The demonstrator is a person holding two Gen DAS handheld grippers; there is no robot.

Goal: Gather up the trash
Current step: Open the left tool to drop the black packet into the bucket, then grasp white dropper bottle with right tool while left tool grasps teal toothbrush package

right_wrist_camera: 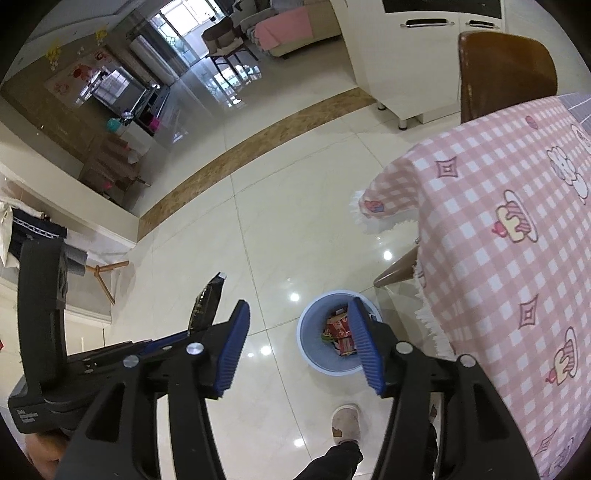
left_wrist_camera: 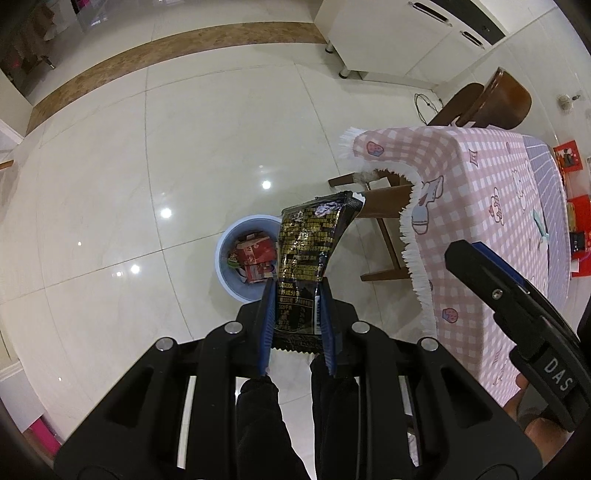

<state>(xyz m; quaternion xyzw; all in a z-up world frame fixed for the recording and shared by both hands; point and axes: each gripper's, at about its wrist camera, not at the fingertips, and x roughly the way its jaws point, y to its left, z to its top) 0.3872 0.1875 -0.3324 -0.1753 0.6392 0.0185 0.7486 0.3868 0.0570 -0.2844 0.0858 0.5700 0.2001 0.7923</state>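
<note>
My left gripper (left_wrist_camera: 297, 295) is shut on a black snack wrapper (left_wrist_camera: 312, 243) with gold print, held up in the air above the floor. Beyond and below it stands a light blue trash bin (left_wrist_camera: 226, 271) with red packaging inside. In the right wrist view my right gripper (right_wrist_camera: 297, 325) is open and empty, above the same bin (right_wrist_camera: 314, 354). The left gripper and the wrapper (right_wrist_camera: 207, 304) show at the left of that view. The right gripper's body shows at the right of the left wrist view (left_wrist_camera: 517, 306).
A table with a pink checked, fringed tablecloth (left_wrist_camera: 491, 206) stands at the right, with red items (left_wrist_camera: 570, 157) on its far side. Wooden chairs (left_wrist_camera: 495, 98) stand by it. White cabinets (left_wrist_camera: 406, 33) are behind. My slippered foot (right_wrist_camera: 345, 422) is on the glossy tile floor.
</note>
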